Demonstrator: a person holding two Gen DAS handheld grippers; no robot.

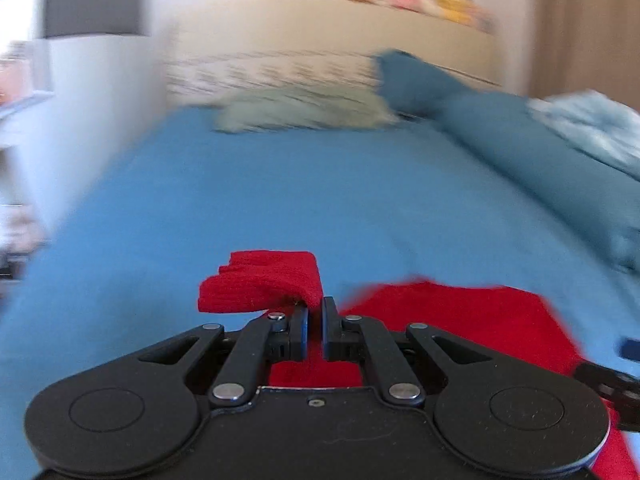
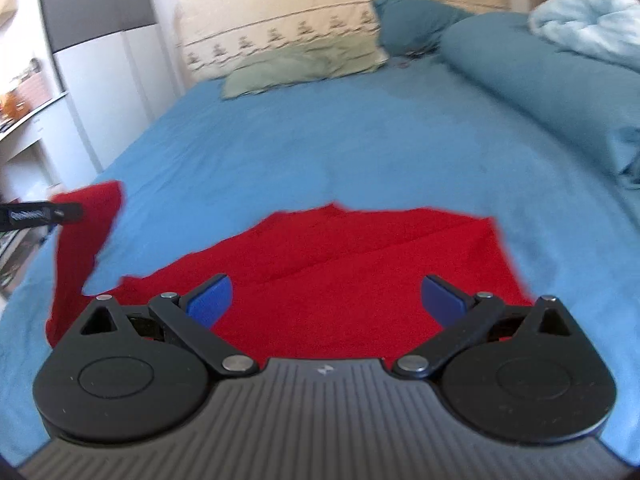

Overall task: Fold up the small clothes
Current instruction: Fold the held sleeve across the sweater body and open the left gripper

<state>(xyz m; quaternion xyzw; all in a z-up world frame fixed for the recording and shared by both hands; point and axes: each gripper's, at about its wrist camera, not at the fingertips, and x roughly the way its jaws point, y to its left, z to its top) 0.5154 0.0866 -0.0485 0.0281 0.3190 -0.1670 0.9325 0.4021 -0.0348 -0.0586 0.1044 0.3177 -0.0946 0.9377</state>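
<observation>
We had the red garment (image 2: 360, 264) lying mostly flat on the blue bedsheet (image 2: 280, 152), filling the lower centre of the right wrist frame. Our left gripper (image 1: 315, 312) was clamped on one end of it, a red flap curling over the jaws at lower centre of the left wrist frame. In the right wrist frame that lifted end showed at the left edge, rising off the sheet, with the left gripper (image 2: 60, 214) on it. Our right gripper (image 2: 326, 300) hung over the flat part with its blue pads (image 2: 210, 302) spread wide and nothing between them.

We judged the fold barely begun: one end was raised, but no layer yet lay over another that we could see. A crease ran across the flat cloth; with the blur we could not tell whether it marked a fold. Bringing that end across and flattening remained. The green pillow (image 2: 304, 66) and rolled duvet (image 2: 540, 80) sat well apart, toward the top of the frame.
</observation>
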